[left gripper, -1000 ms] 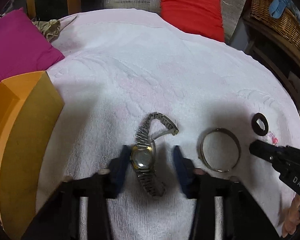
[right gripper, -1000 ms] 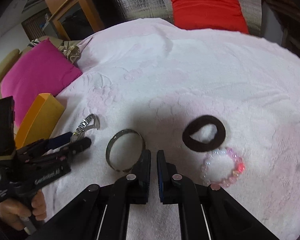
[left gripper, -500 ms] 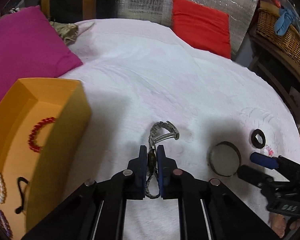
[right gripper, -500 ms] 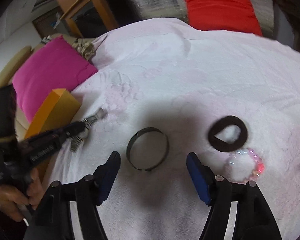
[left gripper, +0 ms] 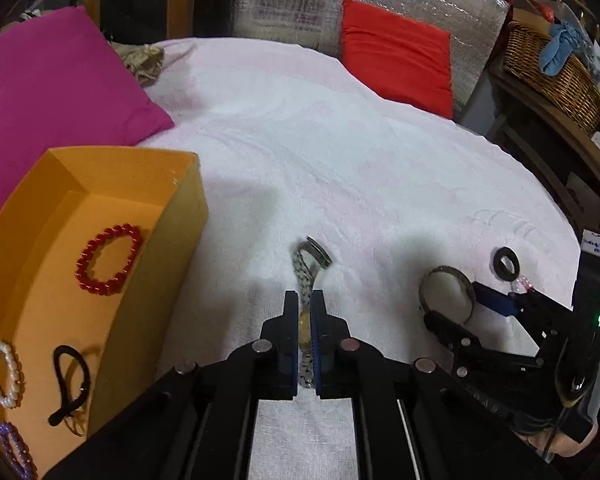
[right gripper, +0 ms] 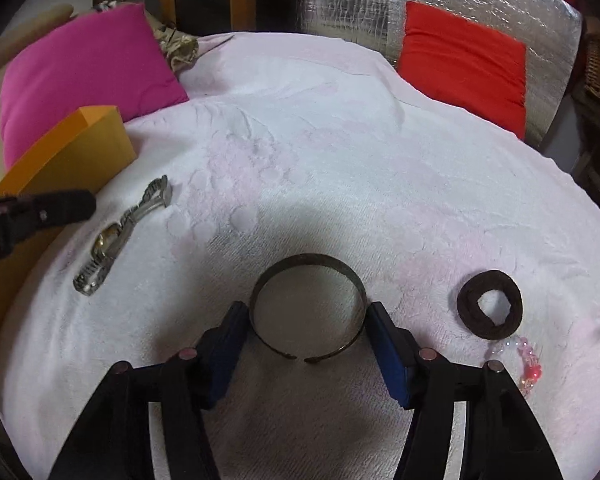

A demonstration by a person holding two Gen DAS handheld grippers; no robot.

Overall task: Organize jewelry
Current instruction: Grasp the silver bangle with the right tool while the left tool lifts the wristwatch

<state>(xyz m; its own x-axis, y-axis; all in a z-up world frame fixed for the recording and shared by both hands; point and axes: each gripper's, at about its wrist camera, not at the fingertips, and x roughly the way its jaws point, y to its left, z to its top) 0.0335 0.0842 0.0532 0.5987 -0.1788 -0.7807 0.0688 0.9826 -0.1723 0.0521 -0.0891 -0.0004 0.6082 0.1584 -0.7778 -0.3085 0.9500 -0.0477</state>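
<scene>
My left gripper (left gripper: 305, 300) is shut on a metal wristwatch (left gripper: 309, 276) and holds it just above the white towel; its strap hangs out both ways. From the right wrist view the watch (right gripper: 112, 236) hangs beside the left gripper's finger (right gripper: 56, 206). My right gripper (right gripper: 308, 312) is open, its blue pads on either side of a dark open metal bangle (right gripper: 308, 268) that lies on the towel. The bangle (left gripper: 446, 294) and right gripper (left gripper: 460, 310) also show in the left wrist view.
An orange box (left gripper: 188, 208) at the left holds a red bead bracelet (left gripper: 108, 258), a pearl bracelet (left gripper: 4, 374), a black hair tie (left gripper: 70, 380) and a purple bracelet (left gripper: 14, 454). A dark scrunchie (right gripper: 490, 310) and a pink bead bracelet (right gripper: 528, 362) lie right of the bangle. Pink cushion (right gripper: 84, 68) and red cushion (right gripper: 464, 64) behind.
My left gripper shut on the watch and lifted it off the towel. My right gripper opened and moved forward until its pads came either side of the bangle.
</scene>
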